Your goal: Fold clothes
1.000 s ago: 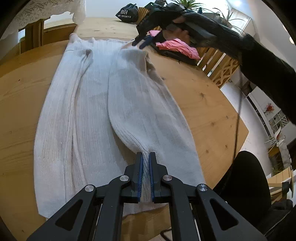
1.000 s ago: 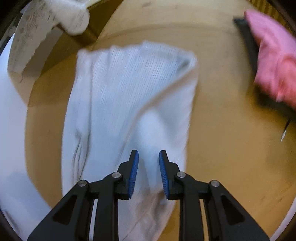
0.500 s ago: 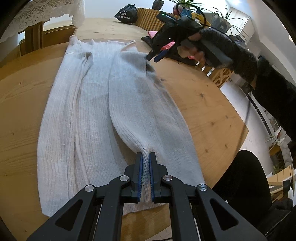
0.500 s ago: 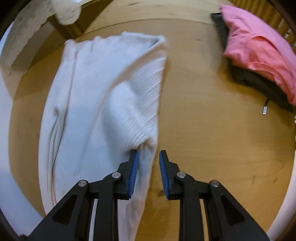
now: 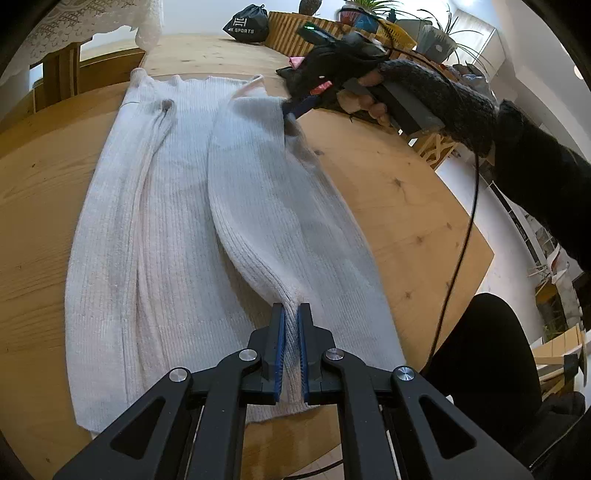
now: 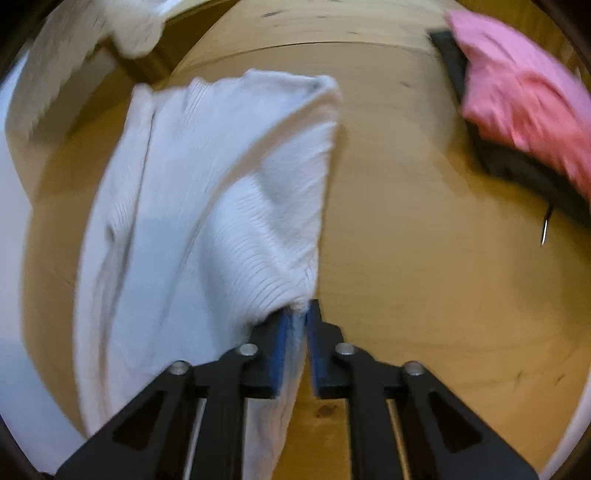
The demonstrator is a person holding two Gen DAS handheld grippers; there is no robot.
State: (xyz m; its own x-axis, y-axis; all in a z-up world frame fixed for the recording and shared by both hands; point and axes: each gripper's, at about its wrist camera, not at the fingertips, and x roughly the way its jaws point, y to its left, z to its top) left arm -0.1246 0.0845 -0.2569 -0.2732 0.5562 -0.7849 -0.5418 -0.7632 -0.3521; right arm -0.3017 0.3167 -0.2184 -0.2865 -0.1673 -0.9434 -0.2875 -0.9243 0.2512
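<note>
Here my left gripper [image 5: 289, 347] is clamped on a pinch of the near hem of the white ribbed sweater [image 5: 177, 236], which lies lengthwise on the wooden table [image 5: 399, 206] with one side panel already laid over its middle. At the far end my right gripper [image 6: 297, 332] has just been closing, and a ridge of the knit's right-hand edge sits between its blue pads [image 6: 281, 343], so I read it as gripping the fabric.

To do this fold well, I judge that both pinches should rise together, keeping the edge between them taut and straight. I would carry that edge across toward the opposite side at one level, then lower it so the hems align, and release only once the cloth lies flat. A soft rib knit will likely sag between the two grips, so modest tension helps.

The right wrist view is blurred; how deep the pads bite cannot be confirmed. The pink garment [image 6: 524, 92] beyond rests on something dark I cannot identify, and a black bag [image 5: 245, 26] at the far rim is cut short.
</note>
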